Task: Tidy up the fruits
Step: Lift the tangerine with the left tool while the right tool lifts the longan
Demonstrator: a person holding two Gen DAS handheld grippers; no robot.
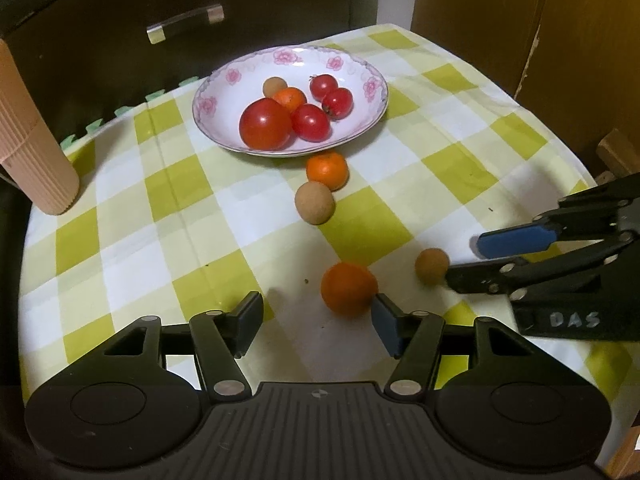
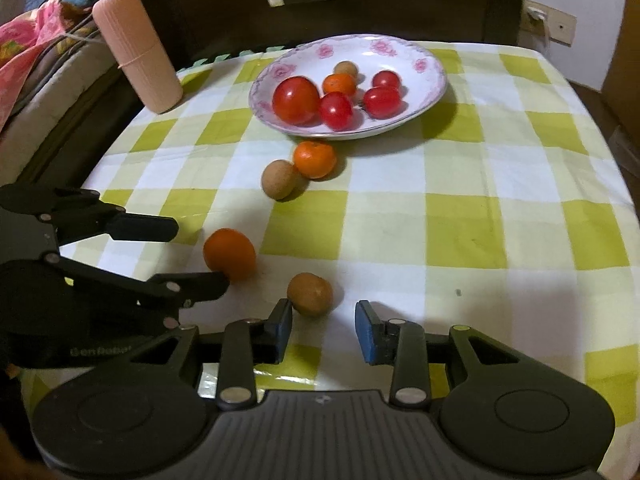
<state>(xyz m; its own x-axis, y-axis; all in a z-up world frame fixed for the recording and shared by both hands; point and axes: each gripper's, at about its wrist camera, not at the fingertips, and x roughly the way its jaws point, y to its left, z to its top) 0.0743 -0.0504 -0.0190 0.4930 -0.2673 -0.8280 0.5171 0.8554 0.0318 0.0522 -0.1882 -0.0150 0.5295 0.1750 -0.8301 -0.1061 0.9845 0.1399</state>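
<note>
Left wrist view: the left gripper (image 1: pixel 316 318) hangs over a green-checked tablecloth (image 1: pixel 460 112), jaws spread and holding nothing; an orange (image 1: pixel 349 288) lies just ahead, touching its right pad. A flowered plate (image 1: pixel 208 100) farther back holds tomatoes, an orange and a brown fruit.

Right wrist view: the right gripper (image 2: pixel 323 330) has its jaws parted around nothing (a brown fruit (image 2: pixel 310 294) sits just beyond, beside the left pad). Another orange and brown fruit touch mid-table.

black linkage grippers (image 1: pixel 318 320), blue pads (image 1: pixel 386 326), silver pivot screws
</note>
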